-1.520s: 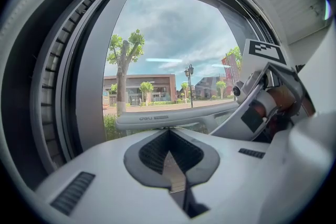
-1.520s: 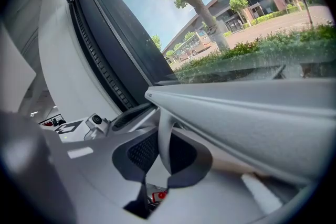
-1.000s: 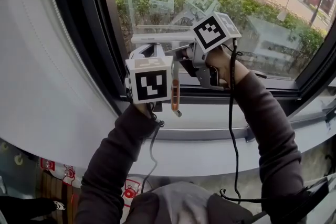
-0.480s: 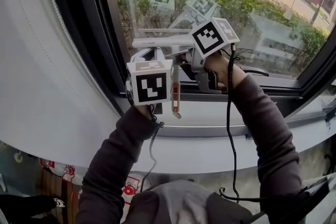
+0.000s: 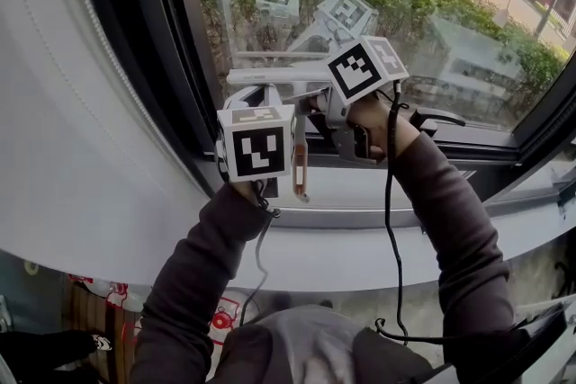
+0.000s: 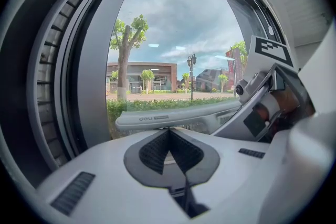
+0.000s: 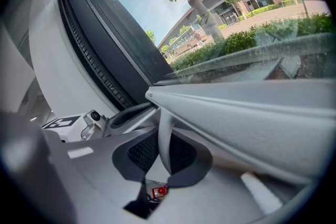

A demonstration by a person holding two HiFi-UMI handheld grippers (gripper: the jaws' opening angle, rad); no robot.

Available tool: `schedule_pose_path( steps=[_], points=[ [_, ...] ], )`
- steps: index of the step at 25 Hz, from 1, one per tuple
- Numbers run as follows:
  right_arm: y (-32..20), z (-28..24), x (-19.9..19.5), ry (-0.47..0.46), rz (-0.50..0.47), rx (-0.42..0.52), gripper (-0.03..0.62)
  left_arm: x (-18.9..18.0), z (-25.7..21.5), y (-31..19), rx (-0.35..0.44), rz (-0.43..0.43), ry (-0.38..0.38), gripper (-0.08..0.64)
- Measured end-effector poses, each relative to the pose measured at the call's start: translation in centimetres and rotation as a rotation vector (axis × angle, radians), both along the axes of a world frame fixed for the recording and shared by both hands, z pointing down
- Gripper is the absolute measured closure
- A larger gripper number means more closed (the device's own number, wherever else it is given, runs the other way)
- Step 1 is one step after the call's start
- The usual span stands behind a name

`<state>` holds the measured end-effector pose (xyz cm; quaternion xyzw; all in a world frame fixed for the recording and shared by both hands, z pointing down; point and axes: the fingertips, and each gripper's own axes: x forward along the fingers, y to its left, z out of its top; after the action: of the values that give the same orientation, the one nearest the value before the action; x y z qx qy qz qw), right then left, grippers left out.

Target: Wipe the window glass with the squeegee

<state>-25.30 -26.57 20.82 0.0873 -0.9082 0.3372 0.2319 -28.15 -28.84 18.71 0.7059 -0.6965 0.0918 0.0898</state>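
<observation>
**Supervisor:** State of the grips?

**Inspector:** The right gripper (image 7: 164, 150) is clamped on the squeegee (image 7: 236, 107). The thin neck of its handle stands upright between the fingers (image 7: 137, 153), with both pads pressed to it and only a narrow gap left. The left gripper (image 6: 168, 132) is closed tip to tip and holds nothing.

**Supervisor:** Location of the tool?

**Inspector:** The blade bar runs crosswise just beyond the left fingers (image 6: 152, 150) and slightly above them. Whether they touch it cannot be told. From the right fingers it extends ahead and out to the side. It appears to lie against the window glass (image 5: 405, 13), low on the pane, with the sill (image 5: 360, 184) close beneath.

**Supervisor:** Hazards from here?

**Inspector:** There are three, in my judgement.
- **Pivoting:** The neck is slim and smooth, held at one point only. Uneven drag on the blade could turn it between the right pads, lifting one end off the glass and leaving streaks.
- **Slipping:** If the closed left tips are steadying the bar, they offer no hold. A slip would let them strike the pane.
- **Overrunning:** Little glass remains below. Running past it would catch the blade on the frame and jolt the grip.
</observation>
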Motion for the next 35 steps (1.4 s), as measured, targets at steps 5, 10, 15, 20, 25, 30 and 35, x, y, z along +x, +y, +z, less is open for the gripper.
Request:
schedule_pose_path(
  steps=[5, 10, 15, 20, 25, 30, 35],
  points=[
    [0.3, 1.4, -0.1, -0.001, 0.002, -0.022, 0.565, -0.2, 1.5, 0.2, -0.026, 0.001, 0.002, 0.561],
    [-0.1, 1.6, 0.0, -0.006, 0.001, -0.046, 0.565, 0.0, 1.7, -0.2, -0.044, 0.000, 0.006, 0.561],
    [0.2, 2.9, -0.1, -0.004, -0.003, -0.070, 0.565, -0.1, 3.1, 0.0, -0.067, 0.001, -0.003, 0.561],
    [0.1, 3.4, 0.0, 0.001, -0.001, -0.086, 0.565, 0.0, 3.3, -0.2, -0.068, 0.006, -0.022, 0.561],
    [0.3, 3.6, 0.0, 0.005, -0.003, -0.103, 0.565, 0.0, 3.6, 0.0, -0.078, 0.000, -0.009, 0.561],
    [0.5, 3.9, 0.0, 0.010, -0.002, -0.137, 0.565, 0.1, 3.8, 0.1, -0.081, 0.010, -0.021, 0.561],
    [0.7, 4.3, 0.1, 0.027, -0.003, -0.146, 0.565, 0.1, 4.2, 0.3, -0.087, 0.008, -0.022, 0.561]
  ],
)
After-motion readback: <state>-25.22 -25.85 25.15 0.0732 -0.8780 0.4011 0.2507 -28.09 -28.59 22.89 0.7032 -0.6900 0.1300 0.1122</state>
